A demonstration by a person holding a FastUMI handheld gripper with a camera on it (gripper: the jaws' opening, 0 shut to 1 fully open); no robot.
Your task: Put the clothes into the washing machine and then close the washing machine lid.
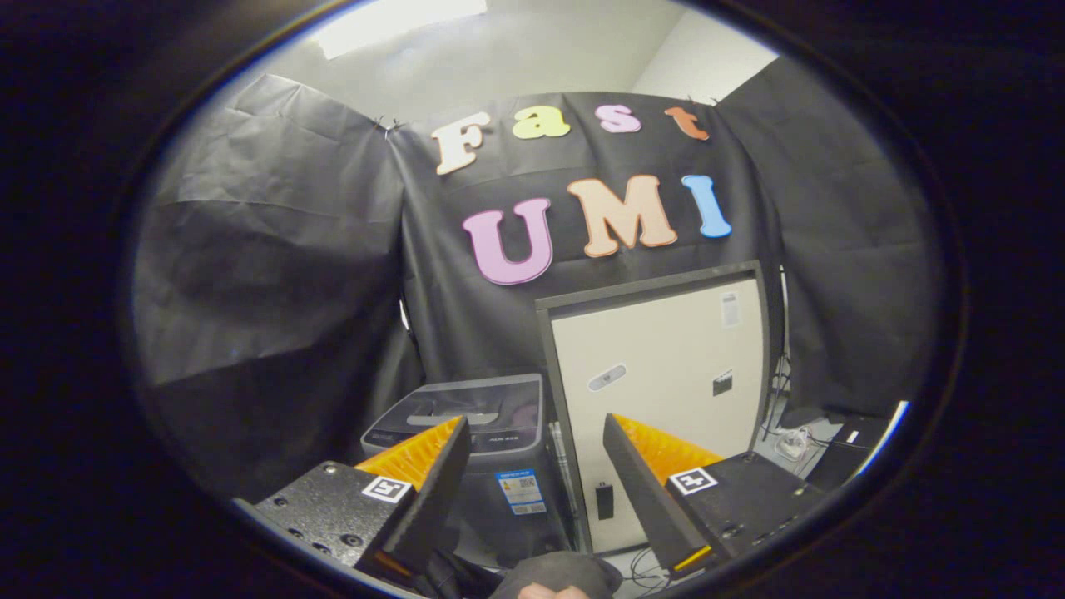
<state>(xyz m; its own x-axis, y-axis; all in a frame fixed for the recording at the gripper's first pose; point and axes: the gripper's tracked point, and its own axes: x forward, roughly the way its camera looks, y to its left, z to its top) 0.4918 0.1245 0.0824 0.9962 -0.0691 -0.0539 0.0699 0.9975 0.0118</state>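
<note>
The washing machine (466,449) stands beyond the left finger, lid (470,408) down; a cream cabinet (666,391) beside it. The tongs (537,482) gape wide, empty. Dark cloth (553,574) below, perhaps clothes. Clothes loaded or lid never raised: undecidable.

Staged recording booth, not a real home: black cloth (274,249) hung as walls, pinned at the top, plain white room wall (699,58) above. Beyond the fingers a small gray washing machine (466,449) beside a cream cabinet (666,366). Loose cables (790,437) on the floor past the right finger.
</note>
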